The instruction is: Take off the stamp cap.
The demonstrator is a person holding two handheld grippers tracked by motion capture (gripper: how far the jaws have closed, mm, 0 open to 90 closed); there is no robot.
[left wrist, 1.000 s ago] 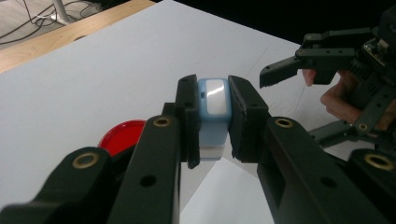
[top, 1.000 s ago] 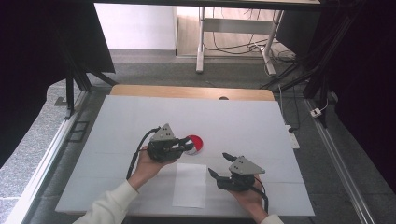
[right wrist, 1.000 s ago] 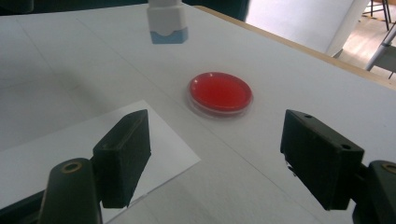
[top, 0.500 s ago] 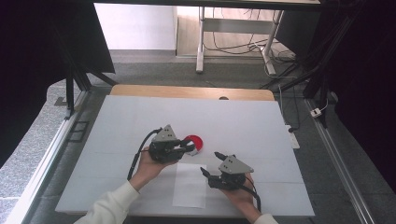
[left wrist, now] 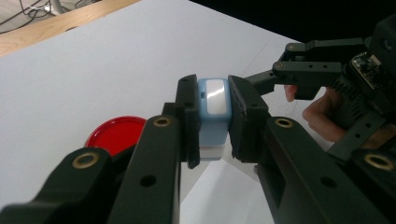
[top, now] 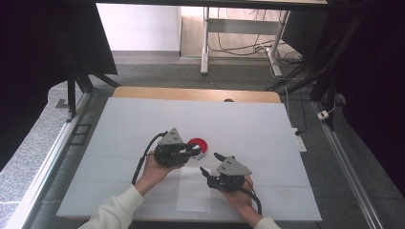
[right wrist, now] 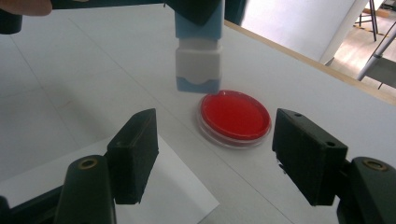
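2 tongs: left tongs (left wrist: 212, 119) clamp blue-white stamp (right wrist: 198, 51) beside red dish (right wrist: 235, 116).

Stamp (right wrist: 198, 56) above table (top: 119, 129), beside dish (right wrist: 235, 118)

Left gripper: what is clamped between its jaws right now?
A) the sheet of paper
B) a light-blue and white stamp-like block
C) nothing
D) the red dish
B: the left gripper has its pads pressed on both sides of the light-blue and white block, while the red dish lies on the table beside it.
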